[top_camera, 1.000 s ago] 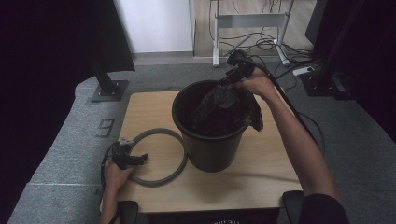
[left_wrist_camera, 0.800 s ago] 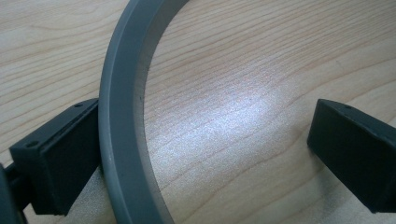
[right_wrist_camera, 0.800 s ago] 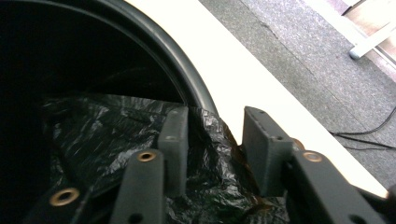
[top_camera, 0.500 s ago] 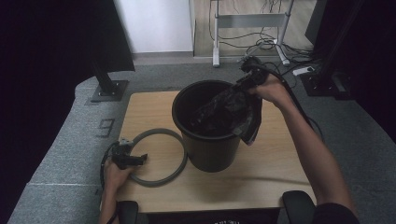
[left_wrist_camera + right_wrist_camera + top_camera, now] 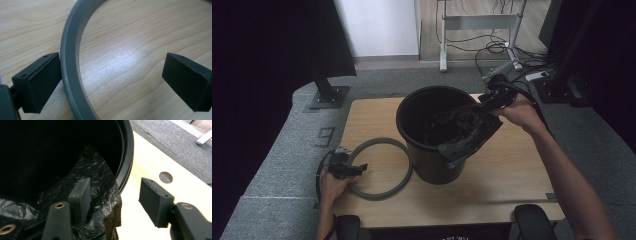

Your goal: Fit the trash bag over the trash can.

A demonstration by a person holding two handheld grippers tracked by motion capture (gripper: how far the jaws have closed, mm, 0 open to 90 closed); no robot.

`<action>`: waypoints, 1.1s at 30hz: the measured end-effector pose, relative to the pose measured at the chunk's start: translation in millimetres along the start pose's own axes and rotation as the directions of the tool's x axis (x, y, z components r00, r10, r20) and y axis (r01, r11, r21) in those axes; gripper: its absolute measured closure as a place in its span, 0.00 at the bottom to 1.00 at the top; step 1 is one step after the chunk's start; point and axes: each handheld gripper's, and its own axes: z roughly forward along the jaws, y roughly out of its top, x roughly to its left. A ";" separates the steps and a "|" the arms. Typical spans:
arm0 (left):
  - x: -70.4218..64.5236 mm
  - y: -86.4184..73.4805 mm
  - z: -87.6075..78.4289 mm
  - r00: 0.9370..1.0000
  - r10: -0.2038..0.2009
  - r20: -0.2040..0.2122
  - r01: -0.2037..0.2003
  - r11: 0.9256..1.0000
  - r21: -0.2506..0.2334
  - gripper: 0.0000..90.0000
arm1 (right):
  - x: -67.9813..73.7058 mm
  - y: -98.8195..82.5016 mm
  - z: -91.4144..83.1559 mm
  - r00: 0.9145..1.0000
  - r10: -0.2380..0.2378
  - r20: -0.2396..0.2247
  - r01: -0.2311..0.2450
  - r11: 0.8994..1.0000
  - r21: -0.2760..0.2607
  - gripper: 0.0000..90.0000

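At the bin's (image 5: 432, 135) three o'clock rim, my right gripper (image 5: 492, 102) has just been opening; its jaws straddle the draped black liner bag (image 5: 467, 140) without pressing it, so the fold can be spread over the edge. At eight o'clock on the table (image 5: 512, 180), my left gripper (image 5: 354, 169) rests wide open across the grey ring (image 5: 379, 167), one pad touching it, ready for clamping. Its own view shows the gap; the high view shows how far bin and ring lie apart.
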 end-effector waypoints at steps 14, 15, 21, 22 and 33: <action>-19.0 27.6 -31.3 0.994 0.072 0.083 -0.072 0.997 -0.012 0.04 | 28.1 -20.7 -19.4 0.999 0.035 0.033 -0.034 0.999 -0.040 0.29; -22.8 31.3 -34.0 0.991 0.091 0.095 -0.091 0.996 -0.012 0.04 | 30.7 -22.2 -20.3 0.999 0.040 0.035 -0.038 0.998 -0.042 0.28; -35.9 48.6 -49.3 0.978 0.136 0.156 -0.131 0.990 -0.043 0.06 | 45.2 -29.5 -23.9 0.999 0.040 0.033 -0.038 0.997 -0.071 0.26; -38.6 52.5 -53.4 0.975 0.146 0.165 -0.140 0.989 -0.052 0.06 | 47.7 -30.2 -24.4 0.999 0.041 0.034 -0.038 0.997 -0.074 0.26; -64.9 86.0 -91.4 0.939 0.235 0.251 -0.219 0.972 -0.090 0.08 | 61.7 -32.4 -28.9 1.000 0.009 0.009 -0.008 0.991 -0.130 0.28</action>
